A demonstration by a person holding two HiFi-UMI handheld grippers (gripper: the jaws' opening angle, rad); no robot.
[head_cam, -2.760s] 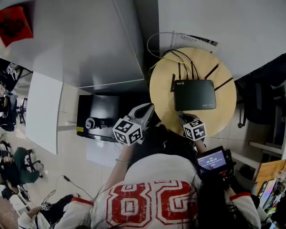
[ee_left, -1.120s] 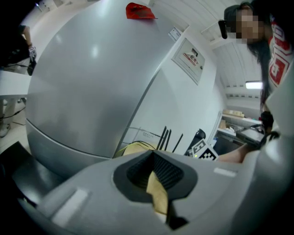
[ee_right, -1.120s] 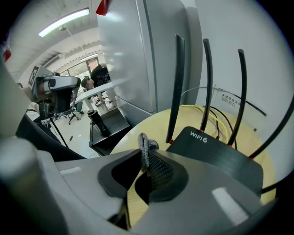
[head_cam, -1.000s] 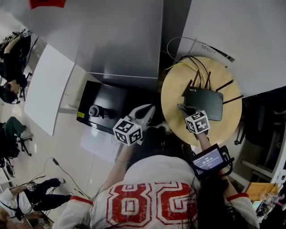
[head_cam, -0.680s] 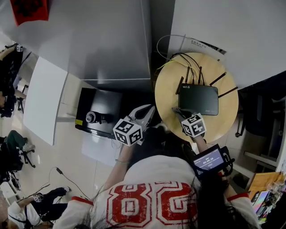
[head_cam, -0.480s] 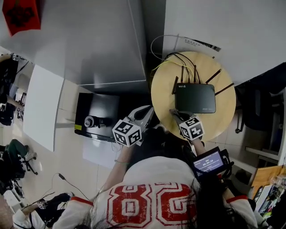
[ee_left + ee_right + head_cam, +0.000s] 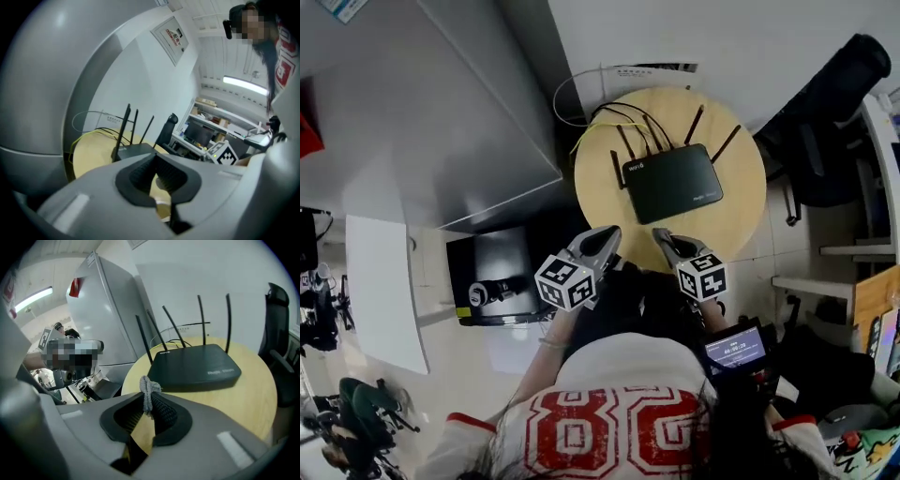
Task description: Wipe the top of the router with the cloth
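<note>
A round table (image 7: pixel 605 192) of light wood sits in the upper middle of the head view. A flat black router (image 7: pixel 667 182) lies on top, turned a little. Thin black and yellow cables (image 7: pixel 614 117) lie by the table's upper-left edge.

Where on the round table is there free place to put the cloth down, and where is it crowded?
Bare wood lies between the router and the table's near rim, and in a narrower patch between the router and the right rim. The back is crowded: antennas and cables bunch behind the router.
</note>
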